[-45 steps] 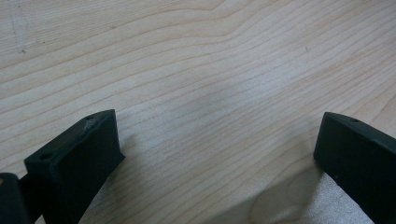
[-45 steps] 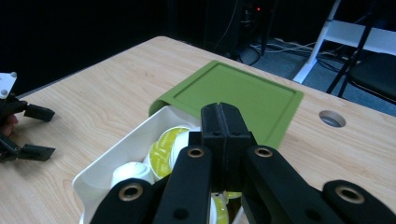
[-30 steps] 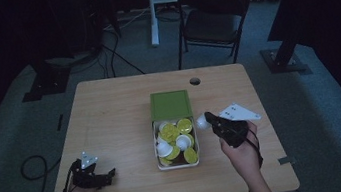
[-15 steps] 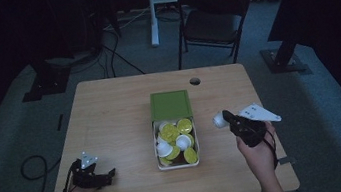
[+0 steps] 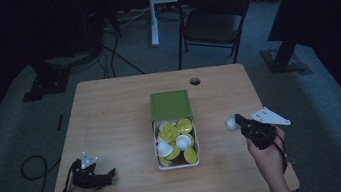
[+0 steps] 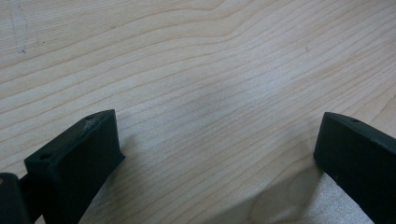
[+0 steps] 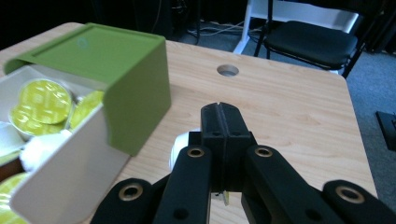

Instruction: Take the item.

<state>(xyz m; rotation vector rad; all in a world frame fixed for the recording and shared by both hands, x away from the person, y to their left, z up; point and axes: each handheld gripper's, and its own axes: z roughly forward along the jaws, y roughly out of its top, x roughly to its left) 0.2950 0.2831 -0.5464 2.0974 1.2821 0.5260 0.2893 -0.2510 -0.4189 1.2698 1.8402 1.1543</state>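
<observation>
A white box (image 5: 157, 148) with a green sleeve (image 5: 170, 105) pushed half back stands at the table's middle. It holds several yellow-lidded and white capsules (image 5: 174, 138). To its right, my right gripper (image 5: 238, 119) is shut on a white capsule (image 5: 231, 123) just above the tabletop. In the right gripper view the closed jaws (image 7: 222, 109) hide most of that capsule (image 7: 179, 149), and the box's green sleeve (image 7: 116, 60) stands to the left. My left gripper (image 5: 110, 174) rests open on the wood near the front left, with nothing between its jaws (image 6: 219, 140).
A round cable hole (image 5: 194, 81) lies in the wooden table (image 5: 111, 119) behind the box. A black chair (image 5: 213, 19) stands beyond the far edge. A cable (image 5: 32, 166) loops on the floor at the left.
My right gripper has carried the white capsule from the box's right rim out to the right and slightly down. The left gripper has stayed where it was.
</observation>
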